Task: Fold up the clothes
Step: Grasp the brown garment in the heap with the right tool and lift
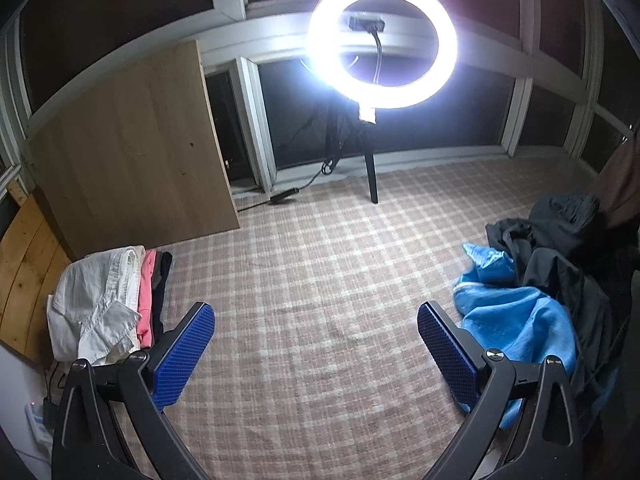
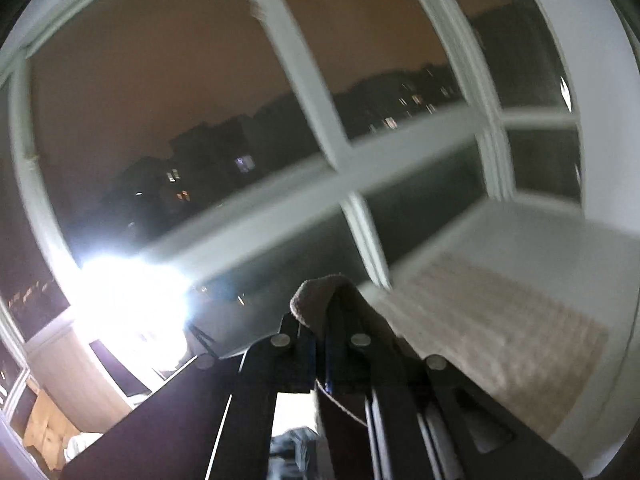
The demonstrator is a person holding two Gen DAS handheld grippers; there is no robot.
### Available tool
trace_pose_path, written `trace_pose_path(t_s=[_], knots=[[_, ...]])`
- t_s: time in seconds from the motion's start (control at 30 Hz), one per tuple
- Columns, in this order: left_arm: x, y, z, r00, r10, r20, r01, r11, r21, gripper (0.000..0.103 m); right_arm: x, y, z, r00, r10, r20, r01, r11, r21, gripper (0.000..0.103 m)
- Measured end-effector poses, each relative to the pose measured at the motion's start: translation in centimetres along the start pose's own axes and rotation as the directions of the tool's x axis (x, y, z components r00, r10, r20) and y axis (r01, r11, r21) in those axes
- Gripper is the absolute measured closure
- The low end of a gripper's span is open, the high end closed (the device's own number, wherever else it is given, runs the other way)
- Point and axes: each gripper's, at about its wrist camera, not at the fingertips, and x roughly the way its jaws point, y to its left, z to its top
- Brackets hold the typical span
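Note:
My left gripper (image 1: pixel 316 316) is open, its blue pads (image 1: pixel 184 356) spread wide above the checked cover (image 1: pixel 320 264) with nothing between them. A folded stack (image 1: pixel 108 304) of white, pink and dark clothes lies at the left. At the right sits a loose pile with a blue garment (image 1: pixel 512 316) in front of dark garments (image 1: pixel 568 248). My right gripper (image 2: pixel 320 332) is raised toward the window and shut on a brown garment (image 2: pixel 320 300), whose edge pokes above the fingers. A brown cloth (image 1: pixel 624 184) hangs at the right edge of the left wrist view.
A bright ring light (image 1: pixel 382 40) on a tripod (image 1: pixel 370 172) stands at the far side, with a cable on the floor. A wooden board (image 1: pixel 132 152) leans against the window frame at the left. White-framed windows (image 2: pixel 304 80) surround the space.

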Motion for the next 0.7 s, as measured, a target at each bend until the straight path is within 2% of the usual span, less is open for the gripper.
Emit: trace_pose_path(t_s=[0.13,0.33,0.5,0.6,0.67,0.7], knots=[[-0.8,2.7,-0.3,0.999,-0.03,0.024,0.031,0.999,-0.038,0.001,-5.8,6.3,5.0,0.987,0.058,0.152,-0.052,0.998,-0.042,0.101],[-2.8,6.6,-1.3,0.994,-0.085,0.075,0.09,0.994,-0.065,0.001,-16.2,17.6,11.0,0.928,0.188,0.32,-0.145,0.978,-0.153,0.101],[-5.7,10.4,-2.2,0.983,-0.125,0.131,0.131,0.991,-0.038,0.001,-23.5,28.0,11.4,0.887,0.317,0.335,-0.231,0.934,-0.271,0.101],[-7.7,12.9,-2.7,0.978,-0.134,0.163,0.138,0.99,-0.014,0.001,-26.5,33.5,9.3,0.874,0.38,0.302,-0.276,0.901,-0.333,0.101],[-9.0,14.6,-3.3,0.976,-0.125,0.18,0.127,0.992,0.003,0.001,-26.6,36.2,7.0,0.883,0.398,0.248,-0.3,0.886,-0.353,0.101],[-9.4,15.3,-3.6,0.976,-0.118,0.184,0.118,0.993,0.013,0.001,-25.4,37.4,5.2,0.902,0.385,0.194,-0.304,0.887,-0.349,0.101]])
